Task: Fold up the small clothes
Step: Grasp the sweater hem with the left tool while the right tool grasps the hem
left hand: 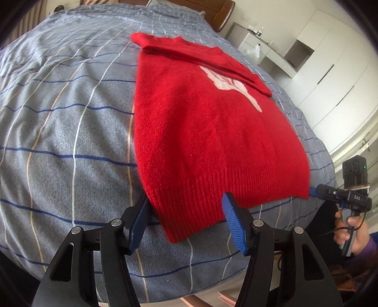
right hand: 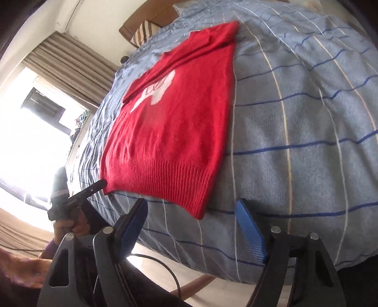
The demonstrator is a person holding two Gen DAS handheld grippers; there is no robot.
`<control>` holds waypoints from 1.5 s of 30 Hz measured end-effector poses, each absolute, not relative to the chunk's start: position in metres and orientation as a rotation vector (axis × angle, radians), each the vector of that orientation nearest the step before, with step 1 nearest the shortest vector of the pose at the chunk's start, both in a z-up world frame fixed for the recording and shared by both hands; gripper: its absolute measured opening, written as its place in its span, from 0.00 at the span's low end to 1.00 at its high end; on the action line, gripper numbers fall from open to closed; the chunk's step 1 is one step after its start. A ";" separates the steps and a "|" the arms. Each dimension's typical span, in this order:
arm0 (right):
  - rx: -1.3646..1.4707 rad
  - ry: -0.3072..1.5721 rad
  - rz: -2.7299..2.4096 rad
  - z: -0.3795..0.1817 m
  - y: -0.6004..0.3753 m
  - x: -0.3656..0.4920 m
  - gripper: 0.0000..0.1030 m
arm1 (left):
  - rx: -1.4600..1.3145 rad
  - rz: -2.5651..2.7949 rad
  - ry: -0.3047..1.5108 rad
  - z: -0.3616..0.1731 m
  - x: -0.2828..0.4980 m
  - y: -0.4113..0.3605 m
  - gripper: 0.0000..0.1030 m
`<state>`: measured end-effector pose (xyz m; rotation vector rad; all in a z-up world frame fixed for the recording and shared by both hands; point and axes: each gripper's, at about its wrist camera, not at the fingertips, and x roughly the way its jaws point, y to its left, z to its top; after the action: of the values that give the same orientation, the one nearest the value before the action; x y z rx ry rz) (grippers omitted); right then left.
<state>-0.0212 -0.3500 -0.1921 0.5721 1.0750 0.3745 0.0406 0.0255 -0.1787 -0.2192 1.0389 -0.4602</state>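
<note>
A small red knit sweater (left hand: 212, 132) with a white motif lies flat on the bed, its sleeves folded across the chest and its ribbed hem toward me. My left gripper (left hand: 186, 205) is open, its blue pads (left hand: 232, 222) straddling the hem's near left corner. In the right wrist view the sweater (right hand: 170, 132) lies ahead and to the left. My right gripper (right hand: 191, 210) is open, the hem's right corner just ahead between its pads. The right gripper also shows in the left wrist view (left hand: 314, 190), at the hem's other corner. The left gripper's tip shows in the right wrist view (right hand: 100, 184).
The bed is covered by a grey-blue striped blanket (left hand: 70, 118). A wooden headboard (left hand: 212, 11) stands at the far end. White cabinets (left hand: 330, 70) line the right wall. A bright window with curtains (right hand: 59, 78) is on the other side. The bed's near edge drops to the floor.
</note>
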 end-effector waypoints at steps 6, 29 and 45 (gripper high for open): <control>0.651 1.124 0.381 -0.215 -0.351 -0.008 0.04 | -0.368 -0.463 1.086 -0.187 0.038 0.044 0.02; 0.540 0.746 0.328 -0.088 -0.396 0.244 0.04 | -0.370 -0.401 0.819 -0.088 0.302 0.032 0.02; 0.546 0.759 0.146 -0.124 -0.411 0.341 0.26 | -0.291 -0.104 0.867 -0.120 0.385 0.043 0.77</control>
<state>0.3408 -0.4108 -0.1239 0.5455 0.7593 0.1457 0.3846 0.0429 -0.1195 -0.2907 0.8674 -0.1038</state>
